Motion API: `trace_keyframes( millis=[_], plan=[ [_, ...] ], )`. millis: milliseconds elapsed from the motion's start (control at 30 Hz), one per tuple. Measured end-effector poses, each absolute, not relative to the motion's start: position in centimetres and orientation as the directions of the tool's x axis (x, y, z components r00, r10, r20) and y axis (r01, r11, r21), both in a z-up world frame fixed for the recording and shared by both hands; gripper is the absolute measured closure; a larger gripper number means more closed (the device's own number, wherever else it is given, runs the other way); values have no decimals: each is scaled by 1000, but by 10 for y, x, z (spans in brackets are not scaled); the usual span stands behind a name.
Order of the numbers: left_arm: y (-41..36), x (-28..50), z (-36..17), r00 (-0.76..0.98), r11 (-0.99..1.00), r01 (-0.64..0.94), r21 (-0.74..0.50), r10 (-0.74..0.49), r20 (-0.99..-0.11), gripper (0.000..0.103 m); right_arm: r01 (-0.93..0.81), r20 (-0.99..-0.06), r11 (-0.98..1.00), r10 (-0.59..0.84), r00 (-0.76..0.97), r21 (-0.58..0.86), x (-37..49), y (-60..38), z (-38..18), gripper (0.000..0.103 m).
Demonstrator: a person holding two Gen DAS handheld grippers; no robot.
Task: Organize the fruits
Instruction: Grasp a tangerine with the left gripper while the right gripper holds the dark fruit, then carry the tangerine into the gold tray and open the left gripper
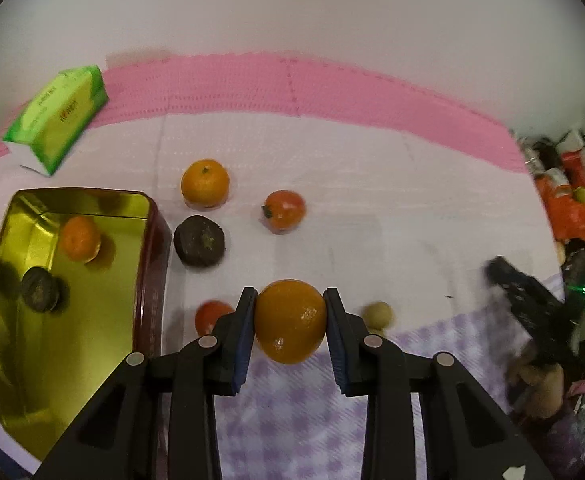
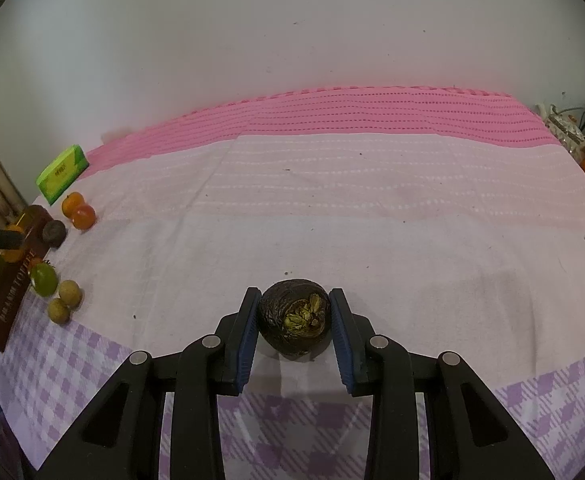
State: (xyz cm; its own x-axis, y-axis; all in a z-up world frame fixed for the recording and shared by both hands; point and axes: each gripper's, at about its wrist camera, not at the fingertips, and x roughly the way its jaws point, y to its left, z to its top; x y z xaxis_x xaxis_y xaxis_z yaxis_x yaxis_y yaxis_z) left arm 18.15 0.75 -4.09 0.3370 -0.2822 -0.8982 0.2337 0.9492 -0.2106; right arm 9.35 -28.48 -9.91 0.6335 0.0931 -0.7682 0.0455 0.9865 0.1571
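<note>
Inside the gold tin [image 1: 20,360]: one mandarin [image 1: 79,239], one dark wrinkled fruit [image 1: 40,289]; left gripper [image 1: 290,322] clamps an orange [image 1: 290,320], right gripper [image 2: 294,320] brackets another dark fruit [image 2: 294,322], contact unclear; several fruits left on the cloth, roughly one-third done.

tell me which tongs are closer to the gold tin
Left. The left tongs, gripping an orange, sit just beside the gold tin. The right tongs, around a dark fruit, are far off, with the tin at that view's left edge.
</note>
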Motion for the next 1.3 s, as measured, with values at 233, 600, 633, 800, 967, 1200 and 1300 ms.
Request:
trace_keyframes(
  millis=[233,600,633,800,967,1200,1300],
  plan=[
    [15,141,-13,417,958,233,-168,-255,-873,74,53,-772,990,70,631,133,95,-281,-100,68],
    [29,104,-11,463,968,214,-132,-219,-859,74,59,-779,994,34,626,90,96,-276,-100,68],
    [31,102,-11,468,968,214,-128,-216,-857,74,59,-780,995,30,625,85,96,-275,-100,68],
    [37,95,-13,479,971,215,-103,-196,-855,74,60,-782,996,15,623,68,96,-273,-100,68],
    [46,94,-9,496,974,204,-94,-186,-848,74,61,-784,997,4,621,53,95,-270,-101,68],
    [57,97,-5,515,979,189,-75,-164,-842,74,62,-785,997,-6,619,42,95,-268,-101,68],
    [62,100,-3,522,981,181,-64,-151,-840,74,62,-785,997,-6,619,42,95,-268,-101,68]
  ],
)
